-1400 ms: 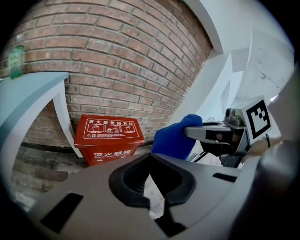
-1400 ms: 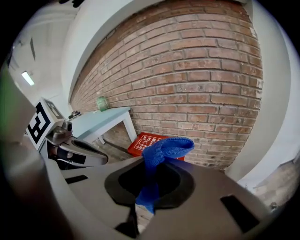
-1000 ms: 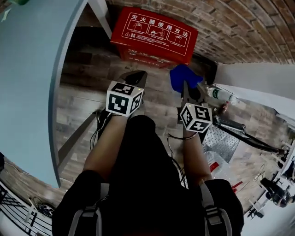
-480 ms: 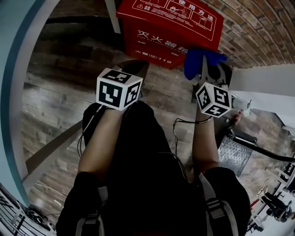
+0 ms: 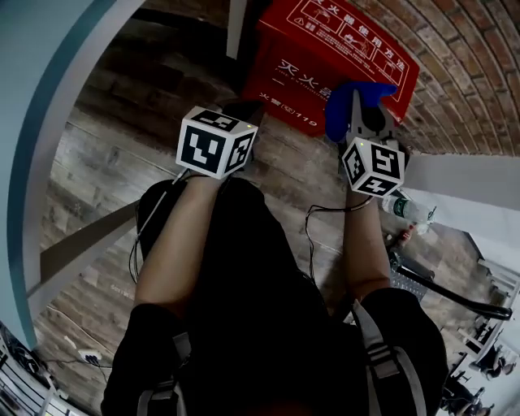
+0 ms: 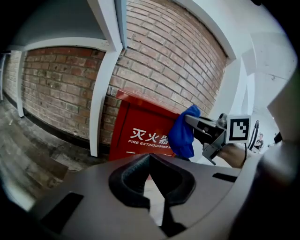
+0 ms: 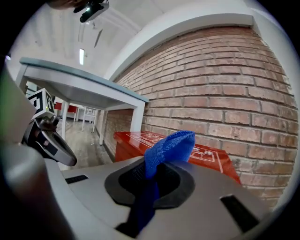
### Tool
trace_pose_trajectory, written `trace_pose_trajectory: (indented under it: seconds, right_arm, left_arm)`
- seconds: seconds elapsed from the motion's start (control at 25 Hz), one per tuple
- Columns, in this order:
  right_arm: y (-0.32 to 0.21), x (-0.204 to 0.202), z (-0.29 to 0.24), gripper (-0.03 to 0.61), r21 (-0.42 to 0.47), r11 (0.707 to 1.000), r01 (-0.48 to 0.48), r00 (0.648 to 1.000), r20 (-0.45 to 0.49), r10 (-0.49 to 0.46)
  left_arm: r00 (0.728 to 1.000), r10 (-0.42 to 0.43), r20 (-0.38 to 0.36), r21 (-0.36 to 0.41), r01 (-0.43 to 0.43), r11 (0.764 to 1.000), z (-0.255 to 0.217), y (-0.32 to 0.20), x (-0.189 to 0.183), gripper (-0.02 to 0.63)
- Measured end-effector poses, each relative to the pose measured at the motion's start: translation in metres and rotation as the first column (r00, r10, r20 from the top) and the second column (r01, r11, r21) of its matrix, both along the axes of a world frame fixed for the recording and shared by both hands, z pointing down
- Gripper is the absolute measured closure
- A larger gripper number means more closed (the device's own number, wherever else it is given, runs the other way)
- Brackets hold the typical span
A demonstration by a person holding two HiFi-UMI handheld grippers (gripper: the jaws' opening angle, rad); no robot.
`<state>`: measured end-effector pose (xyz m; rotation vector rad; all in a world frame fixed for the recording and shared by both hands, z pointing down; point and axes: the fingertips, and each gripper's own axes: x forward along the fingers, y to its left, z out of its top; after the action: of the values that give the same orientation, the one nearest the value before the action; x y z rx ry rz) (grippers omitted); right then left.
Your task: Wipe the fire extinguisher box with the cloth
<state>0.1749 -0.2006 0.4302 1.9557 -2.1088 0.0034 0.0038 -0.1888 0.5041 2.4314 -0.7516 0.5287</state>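
We hold the right gripper (image 5: 360, 110) up in front of the red box (image 5: 325, 49), its jaws pressed together on a blue cloth (image 5: 337, 118). In the right gripper view a strip of the cloth runs down between the dark pads, and the rest bunches up in a fold above them. From the head view the cloth hangs over the right part of the box's front face, near its top edge. From the left gripper view it covers the box's upper right corner. We cannot tell whether it touches the box. Our left gripper (image 6: 150, 159) is to the left of the right one, a little lower in the head view, pointing at the box's front. Its jaws meet at the tips and hold nothing. The box stands on the plank floor (image 5: 106, 154) against the brick wall (image 5: 455, 73). It has white characters on the front and white diagrams on the lid. A white table leg (image 5: 236, 24) comes down just beside its left side. The pale table (image 5: 49, 97) curves along the left of the head view. A clear bottle (image 5: 406, 210) with a green label lies on the floor to the right of our right forearm, well apart from the box. Both forearms reach forward over our dark clothing, and each gripper carries its cube of square markers.
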Motion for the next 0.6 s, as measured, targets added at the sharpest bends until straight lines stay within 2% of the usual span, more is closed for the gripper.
trace_pose_trajectory:
  seconds: [0.12, 0.24, 0.4, 0.6]
  right_arm:
    - [-0.021, -0.032, 0.005, 0.537, 0.003, 0.998, 0.069, 0.998, 0.000, -0.069]
    - [-0.042, -0.063, 0.006, 0.537, 0.009, 0.992, 0.127, 0.992, -0.008, -0.127]
    - [-0.067, -0.100, 0.010, 0.537, -0.005, 0.984, 0.177, 0.982, -0.058, -0.177]
    - [-0.100, -0.145, 0.025, 0.537, -0.039, 0.969, 0.245, 0.969, -0.031, -0.246]
  left_arm:
    - [0.998, -0.031, 0.056, -0.003, 0.032, 0.999, 0.012, -0.002, -0.016, 0.615]
    - [0.995, -0.071, 0.076, -0.002, 0.071, 0.997, 0.016, -0.007, -0.031, 0.615]
    - [0.995, -0.099, 0.029, -0.027, 0.100, 0.995, 0.009, -0.009, -0.037, 0.615]
    - [0.993, -0.115, 0.017, -0.066, 0.116, 0.991, 0.012, -0.009, -0.041, 0.615]
